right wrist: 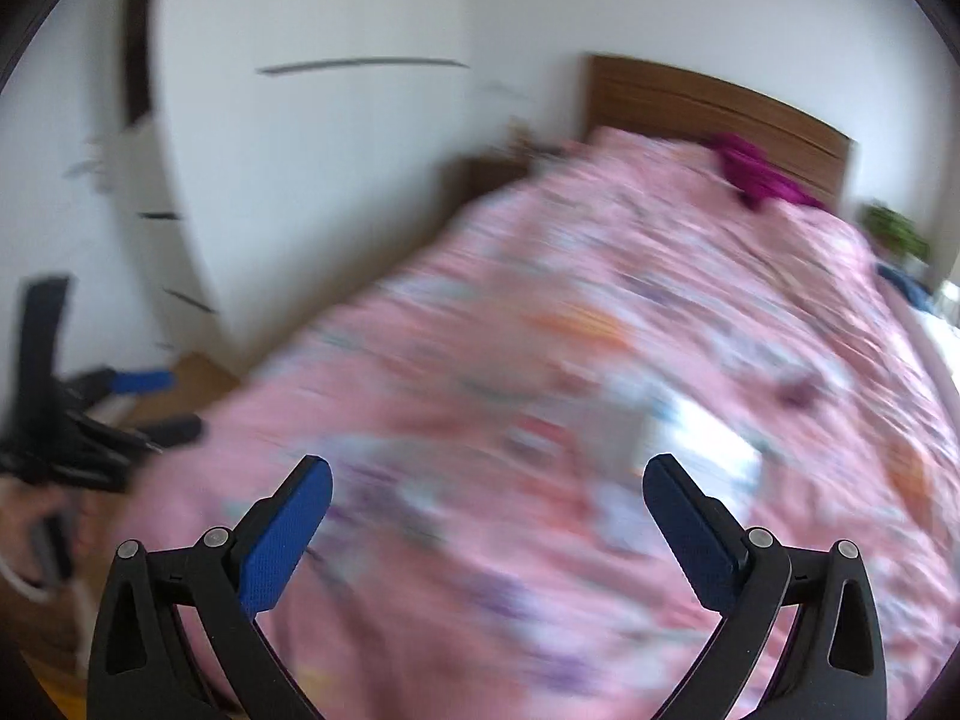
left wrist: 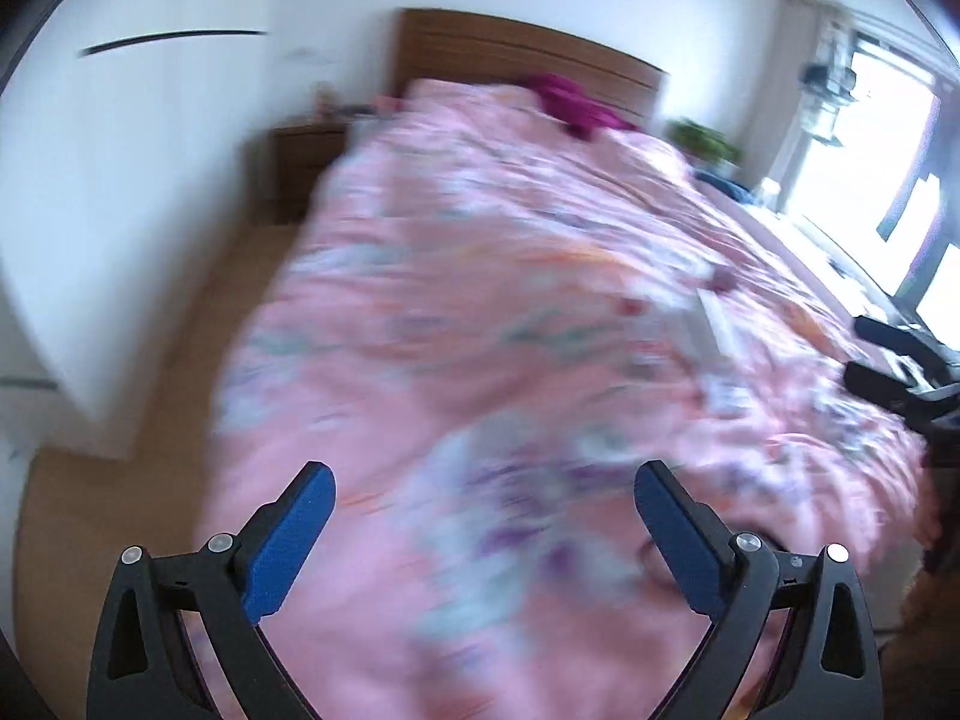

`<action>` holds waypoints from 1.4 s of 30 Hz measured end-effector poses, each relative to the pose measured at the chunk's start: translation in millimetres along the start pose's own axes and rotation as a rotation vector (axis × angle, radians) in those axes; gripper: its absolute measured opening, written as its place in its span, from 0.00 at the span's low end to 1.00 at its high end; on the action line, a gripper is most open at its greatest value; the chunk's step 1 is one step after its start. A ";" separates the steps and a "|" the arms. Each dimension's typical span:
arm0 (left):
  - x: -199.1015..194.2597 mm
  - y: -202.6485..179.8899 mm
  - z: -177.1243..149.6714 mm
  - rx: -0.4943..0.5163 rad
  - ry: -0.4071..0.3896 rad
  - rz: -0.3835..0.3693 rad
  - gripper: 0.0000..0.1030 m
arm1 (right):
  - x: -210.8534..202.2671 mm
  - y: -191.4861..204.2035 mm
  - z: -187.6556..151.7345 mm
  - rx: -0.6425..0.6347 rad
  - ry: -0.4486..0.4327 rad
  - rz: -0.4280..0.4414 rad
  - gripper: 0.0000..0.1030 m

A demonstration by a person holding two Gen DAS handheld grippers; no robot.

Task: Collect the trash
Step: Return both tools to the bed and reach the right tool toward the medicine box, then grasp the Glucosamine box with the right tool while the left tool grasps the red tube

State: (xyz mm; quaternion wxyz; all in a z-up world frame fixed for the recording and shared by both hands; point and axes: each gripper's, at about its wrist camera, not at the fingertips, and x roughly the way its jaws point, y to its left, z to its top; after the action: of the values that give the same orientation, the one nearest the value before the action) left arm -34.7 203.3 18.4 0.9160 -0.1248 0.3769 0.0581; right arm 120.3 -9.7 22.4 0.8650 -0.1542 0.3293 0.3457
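Note:
Motion blur smears both views. My left gripper (left wrist: 485, 471) is open and empty above the foot of a bed with a pink flowered cover (left wrist: 480, 312). The right gripper (right wrist: 489, 462) is open and empty too, over the same cover (right wrist: 540, 360). A flat white item (right wrist: 708, 438), perhaps paper, lies on the cover just beyond the right gripper's right finger. In the left wrist view that white item (left wrist: 717, 324) lies toward the bed's right side. Each gripper shows in the other's view: the right gripper (left wrist: 858, 348) at the right edge, the left gripper (right wrist: 180, 403) at the left.
A magenta cloth (left wrist: 570, 105) lies by the wooden headboard (left wrist: 522, 54). A wooden nightstand (left wrist: 303, 162) stands left of the bed, against the white wall. White wardrobe doors (right wrist: 120, 210) and wood floor (left wrist: 174, 354) are on the left. A plant (left wrist: 702, 141) and bright window (left wrist: 864, 168) are on the right.

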 end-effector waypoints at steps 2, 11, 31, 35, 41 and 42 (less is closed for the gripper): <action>21.4 -29.4 10.7 0.032 0.032 -0.037 0.97 | 6.3 -32.4 -4.6 -0.025 0.019 -0.076 1.00; 75.4 -85.1 11.4 0.065 0.162 -0.062 0.97 | 65.1 -91.2 4.1 -0.416 0.131 0.064 1.00; 90.6 -70.6 -8.7 -0.030 0.261 0.010 0.97 | 212.8 -54.6 9.3 -0.884 0.562 0.336 1.00; 92.1 -68.7 -9.4 -0.036 0.265 0.010 0.97 | 218.0 -76.4 13.0 -0.746 0.586 0.371 0.90; 95.6 -73.9 -10.2 -0.040 0.274 -0.010 0.97 | 202.0 -105.0 13.1 -0.550 0.563 0.419 0.90; 96.1 -76.0 -9.3 -0.039 0.275 -0.014 0.97 | 195.4 -112.5 15.2 -0.487 0.541 0.439 0.89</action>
State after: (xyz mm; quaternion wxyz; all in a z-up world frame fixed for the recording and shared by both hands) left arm 42.4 128.9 -41.6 0.8535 -0.1519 0.4968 0.0414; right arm 312.3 14.6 -94.2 0.5916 -0.3653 0.4782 0.5365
